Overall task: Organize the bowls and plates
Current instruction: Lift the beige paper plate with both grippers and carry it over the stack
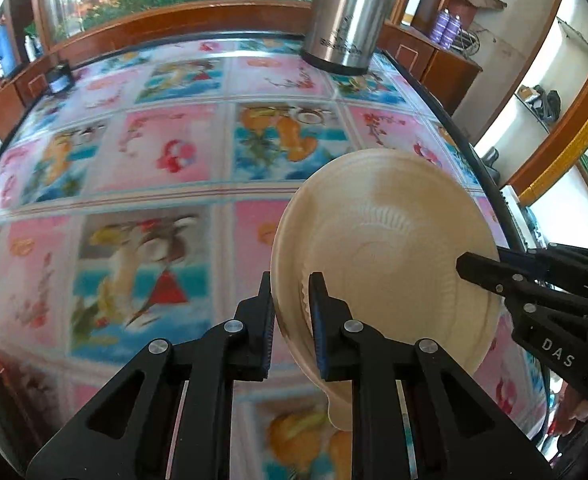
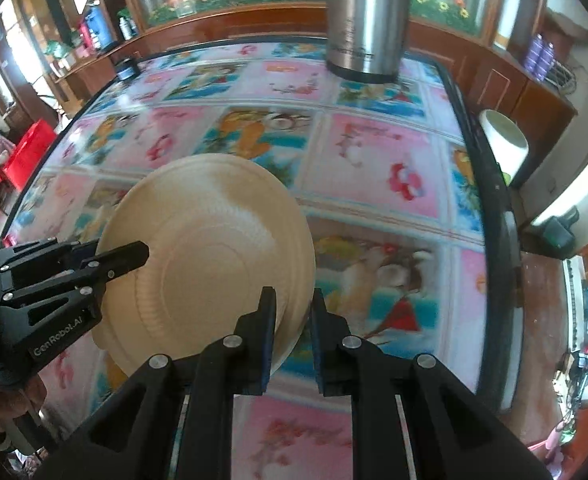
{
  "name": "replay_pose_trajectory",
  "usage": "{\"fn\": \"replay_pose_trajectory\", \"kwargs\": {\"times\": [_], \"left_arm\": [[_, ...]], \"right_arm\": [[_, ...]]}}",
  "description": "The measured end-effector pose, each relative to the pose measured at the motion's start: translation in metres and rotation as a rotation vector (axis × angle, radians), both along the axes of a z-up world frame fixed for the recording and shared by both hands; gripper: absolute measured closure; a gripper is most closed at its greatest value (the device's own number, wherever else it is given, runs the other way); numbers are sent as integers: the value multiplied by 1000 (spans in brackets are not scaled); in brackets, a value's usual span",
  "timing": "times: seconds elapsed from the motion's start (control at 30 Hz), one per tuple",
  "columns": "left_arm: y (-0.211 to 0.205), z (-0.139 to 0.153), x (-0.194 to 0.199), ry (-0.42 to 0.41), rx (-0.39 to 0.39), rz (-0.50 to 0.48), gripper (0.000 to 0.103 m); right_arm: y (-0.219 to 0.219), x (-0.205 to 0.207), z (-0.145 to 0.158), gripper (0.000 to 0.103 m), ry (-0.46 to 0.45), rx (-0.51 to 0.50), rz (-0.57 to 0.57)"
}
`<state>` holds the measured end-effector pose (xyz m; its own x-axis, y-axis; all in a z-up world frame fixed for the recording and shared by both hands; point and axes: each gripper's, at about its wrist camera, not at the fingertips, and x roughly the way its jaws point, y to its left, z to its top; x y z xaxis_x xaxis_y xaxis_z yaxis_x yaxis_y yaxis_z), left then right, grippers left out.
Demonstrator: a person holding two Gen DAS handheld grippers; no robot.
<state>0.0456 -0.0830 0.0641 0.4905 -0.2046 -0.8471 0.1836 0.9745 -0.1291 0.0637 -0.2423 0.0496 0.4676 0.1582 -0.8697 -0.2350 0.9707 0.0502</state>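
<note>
Above the table, claw-held plate, empty.

Table under a colourful picture-tiled cloth, steel flask and small dark box at its far edge.

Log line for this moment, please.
left gripper: shut on plate rim | right gripper: shut on opposite rim | plate: lifted, tilted above table | flask: far edge
</note>
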Motion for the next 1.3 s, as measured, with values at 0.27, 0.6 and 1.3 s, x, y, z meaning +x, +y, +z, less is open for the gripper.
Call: {"fn": "replay_pose_trajectory", "kwargs": {"times": [0.27,0.6,1.3], "left_arm": [[45,5,-35,-19,-6,54,88],[89,21,-75,-63,-10,92,88],[179,51,-116,-126,-32,213,87]], "right_arm": [[39,-25,-3,85,2,18,64],[84,-51,10,85,-23,11,148],[177,-71,42,83,-90,-60,315]]}}
